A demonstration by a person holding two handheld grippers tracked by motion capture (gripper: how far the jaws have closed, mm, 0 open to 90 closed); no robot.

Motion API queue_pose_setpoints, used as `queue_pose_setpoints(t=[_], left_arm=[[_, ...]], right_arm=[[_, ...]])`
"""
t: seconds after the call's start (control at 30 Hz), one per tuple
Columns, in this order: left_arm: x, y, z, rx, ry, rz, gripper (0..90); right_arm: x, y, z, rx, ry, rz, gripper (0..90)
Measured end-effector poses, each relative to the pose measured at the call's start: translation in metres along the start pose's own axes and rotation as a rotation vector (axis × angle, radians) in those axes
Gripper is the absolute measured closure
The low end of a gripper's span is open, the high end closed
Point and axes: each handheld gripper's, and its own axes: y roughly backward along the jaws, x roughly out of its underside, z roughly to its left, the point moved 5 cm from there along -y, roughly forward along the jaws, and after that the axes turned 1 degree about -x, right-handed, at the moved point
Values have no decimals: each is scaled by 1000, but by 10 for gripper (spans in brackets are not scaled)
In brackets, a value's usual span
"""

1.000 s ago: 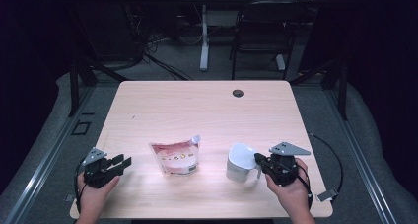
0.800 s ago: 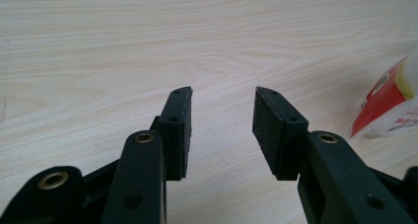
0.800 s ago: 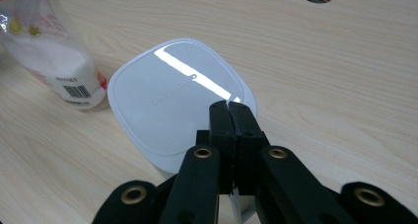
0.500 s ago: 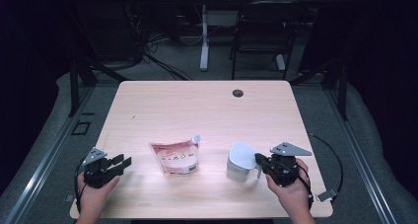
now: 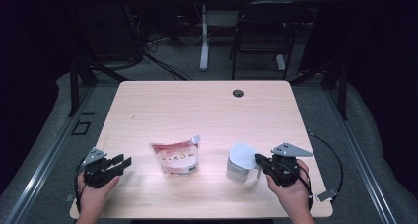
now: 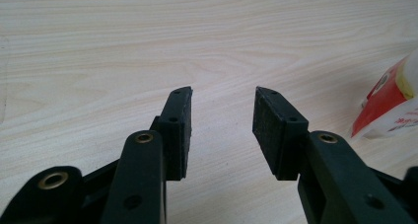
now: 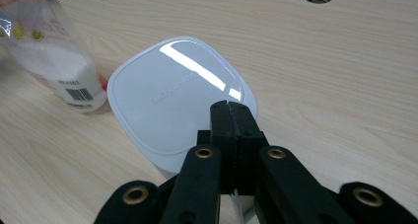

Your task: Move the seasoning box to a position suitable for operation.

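From the high view, my right gripper (image 5: 259,161) is clenched at the right edge of the white lidded container (image 5: 241,162), near the desk's (image 5: 207,105) front edge; whether it pinches the lid's rim I cannot tell. A red-and-white pouch (image 5: 176,157) lies left of the container, and my left gripper (image 5: 121,164) rests farther left, released. In the left gripper view, its jaws gape over bare desk. In the right gripper view, the jaws meet just over the container's lid (image 7: 177,98).

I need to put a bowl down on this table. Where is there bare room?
The whole far half of the light wooden table is bare, up to the small round cable hole. The near strip is crowded: red-and-white spouted pouch, white lidded container and both hands.
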Motion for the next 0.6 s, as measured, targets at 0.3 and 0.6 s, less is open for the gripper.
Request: queue_pose_setpoints(t=[0.3,0.6], left_arm=[[0,0,0,0,-1,-1,592],[0,0,0,0,-1,0,592]], right_arm=[[1,0,-1,-10,-18,-8,900],[1,0,-1,-7,-16,-7,900]])
